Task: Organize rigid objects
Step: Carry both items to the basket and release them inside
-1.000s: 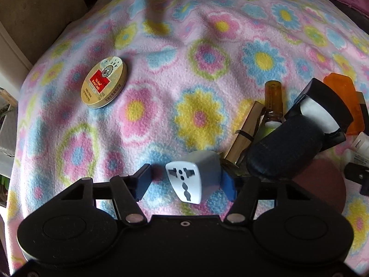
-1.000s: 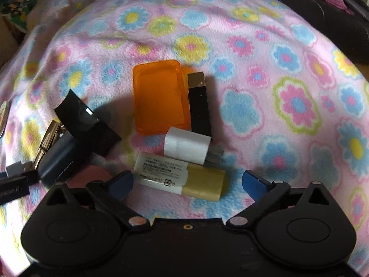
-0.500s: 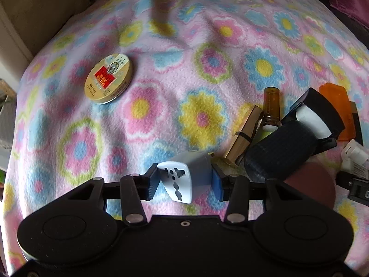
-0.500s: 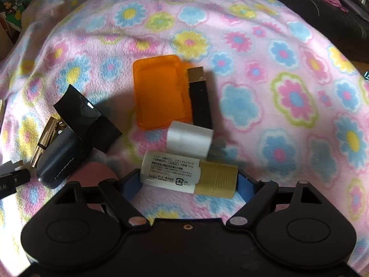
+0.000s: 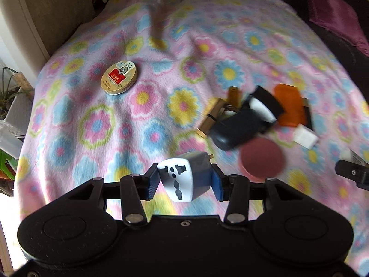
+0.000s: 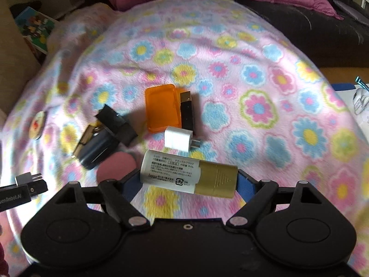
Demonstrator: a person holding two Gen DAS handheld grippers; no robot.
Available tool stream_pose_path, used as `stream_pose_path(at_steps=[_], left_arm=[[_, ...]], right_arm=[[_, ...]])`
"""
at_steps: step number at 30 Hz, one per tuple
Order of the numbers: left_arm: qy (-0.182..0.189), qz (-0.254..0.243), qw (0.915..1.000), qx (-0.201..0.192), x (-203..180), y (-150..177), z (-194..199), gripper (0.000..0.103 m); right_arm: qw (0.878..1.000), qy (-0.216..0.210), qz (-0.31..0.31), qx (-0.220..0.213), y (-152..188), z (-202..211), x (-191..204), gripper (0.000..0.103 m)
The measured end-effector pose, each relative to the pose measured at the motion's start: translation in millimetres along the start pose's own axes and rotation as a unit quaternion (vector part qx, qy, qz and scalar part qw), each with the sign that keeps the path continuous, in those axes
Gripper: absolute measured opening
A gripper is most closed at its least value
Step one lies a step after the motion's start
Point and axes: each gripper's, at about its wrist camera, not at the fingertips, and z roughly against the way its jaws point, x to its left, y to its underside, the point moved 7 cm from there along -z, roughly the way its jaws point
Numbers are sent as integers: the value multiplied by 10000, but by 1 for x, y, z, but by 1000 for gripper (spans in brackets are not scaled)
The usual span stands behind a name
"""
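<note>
My left gripper (image 5: 185,182) is shut on a white and grey travel adapter (image 5: 184,177) and holds it above the flowered blanket. My right gripper (image 6: 188,180) is shut on a white tube with a gold cap (image 6: 189,176), held crosswise above the blanket. A pile lies beyond: an orange case (image 6: 162,107), a black and gold stick (image 6: 186,109), a white charger cube (image 6: 178,137), a dark blue case (image 6: 96,149), a black box (image 6: 115,123) and a maroon disc (image 6: 115,167). The left gripper's tip with the adapter shows in the right wrist view (image 6: 27,184).
A round yellow tin (image 5: 120,77) lies apart on the blanket's left. The pink flowered blanket (image 5: 92,124) covers the whole surface. A beige wall edge (image 5: 57,11) is far left; a dark sofa with purple cushions (image 6: 299,11) is behind; papers (image 6: 359,106) lie at right.
Both grippers closed on their objects, the left on the adapter and the right on the tube, then lifted them and pulled back from the pile.
</note>
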Motion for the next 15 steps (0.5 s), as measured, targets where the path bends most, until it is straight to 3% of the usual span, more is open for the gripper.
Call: stream_pose_path(at_steps=[7,15], left_arm=[[223,-99,9996,-172,-18,41,56,46],[447,-183,9988,-83,-40,107,87,46]], right_arm=[[9993,-235,226,-184,40,60,-8,85],[9972,-418,592,-191,110,106,-12,85]])
